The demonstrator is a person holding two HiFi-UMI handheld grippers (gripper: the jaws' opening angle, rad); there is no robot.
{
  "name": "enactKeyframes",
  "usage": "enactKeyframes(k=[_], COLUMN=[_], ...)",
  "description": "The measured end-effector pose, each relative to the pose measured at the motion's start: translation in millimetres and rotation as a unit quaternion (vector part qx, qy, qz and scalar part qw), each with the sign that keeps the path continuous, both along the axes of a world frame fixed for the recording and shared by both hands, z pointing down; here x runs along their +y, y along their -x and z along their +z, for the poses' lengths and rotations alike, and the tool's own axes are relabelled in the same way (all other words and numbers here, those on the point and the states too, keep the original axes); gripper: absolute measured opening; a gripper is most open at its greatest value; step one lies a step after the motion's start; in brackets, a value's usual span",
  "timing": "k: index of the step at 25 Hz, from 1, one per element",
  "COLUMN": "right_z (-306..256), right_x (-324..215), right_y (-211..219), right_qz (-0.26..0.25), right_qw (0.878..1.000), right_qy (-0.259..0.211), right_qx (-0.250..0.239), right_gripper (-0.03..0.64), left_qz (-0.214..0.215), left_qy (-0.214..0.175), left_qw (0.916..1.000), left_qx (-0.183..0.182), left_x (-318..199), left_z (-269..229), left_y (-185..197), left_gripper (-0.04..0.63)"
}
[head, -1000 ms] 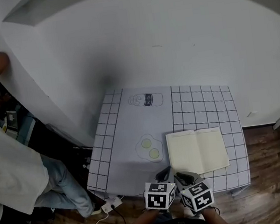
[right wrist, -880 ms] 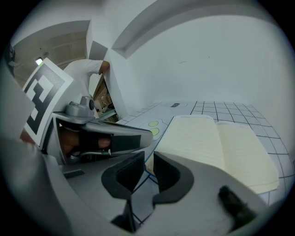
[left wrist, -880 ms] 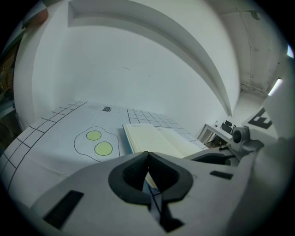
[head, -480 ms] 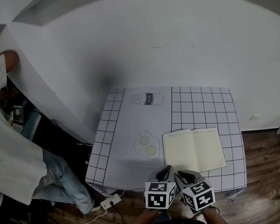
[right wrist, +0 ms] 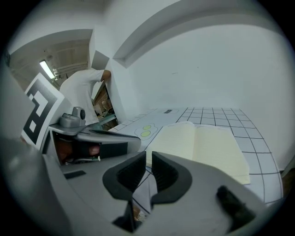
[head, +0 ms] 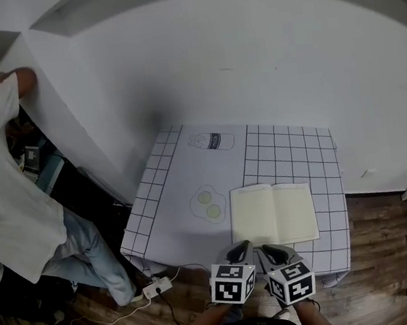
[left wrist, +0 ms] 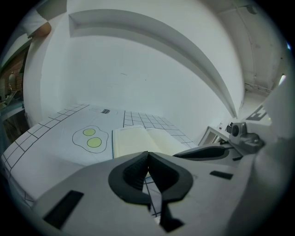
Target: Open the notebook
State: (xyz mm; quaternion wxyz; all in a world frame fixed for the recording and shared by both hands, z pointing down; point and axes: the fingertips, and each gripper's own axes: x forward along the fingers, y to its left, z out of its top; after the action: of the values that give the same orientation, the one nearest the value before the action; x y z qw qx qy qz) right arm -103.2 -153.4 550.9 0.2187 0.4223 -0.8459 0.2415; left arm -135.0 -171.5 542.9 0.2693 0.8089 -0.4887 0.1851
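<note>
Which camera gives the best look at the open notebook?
The head view: it looks down on the notebook, showing both pages and every edge. Both gripper views see it from low down, foreshortened, with its near edge partly hidden.

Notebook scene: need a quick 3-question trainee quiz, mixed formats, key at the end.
1. True or false: the notebook lies closed on the table.
2. In the head view, on which side of the notebook is the egg drawing? A) left B) right C) under it
3. Fill in: in the left gripper view, the left gripper has its jaws ____, with nothing between them.

Key: 1 false, it lies open with both pages showing; 2 A; 3 shut.
</note>
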Motion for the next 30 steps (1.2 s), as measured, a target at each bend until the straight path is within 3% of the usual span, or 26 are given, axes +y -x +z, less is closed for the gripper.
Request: enactKeyframes(k=[30], right_z=[-29.2], right_x=[27.8], right_y=[-56.9], right_qz=[0.01], right_qw=[0.999], right_qy=[-0.043], right_qx=[-0.02], right_gripper=[0.012], left_qz=[-0.005], left_qy=[-0.018], left_qw=[0.9998], left_qx=[-0.008], left_x=[45.5], left_z=[-13.9], left_y=[-54.3], left_gripper=[0.011])
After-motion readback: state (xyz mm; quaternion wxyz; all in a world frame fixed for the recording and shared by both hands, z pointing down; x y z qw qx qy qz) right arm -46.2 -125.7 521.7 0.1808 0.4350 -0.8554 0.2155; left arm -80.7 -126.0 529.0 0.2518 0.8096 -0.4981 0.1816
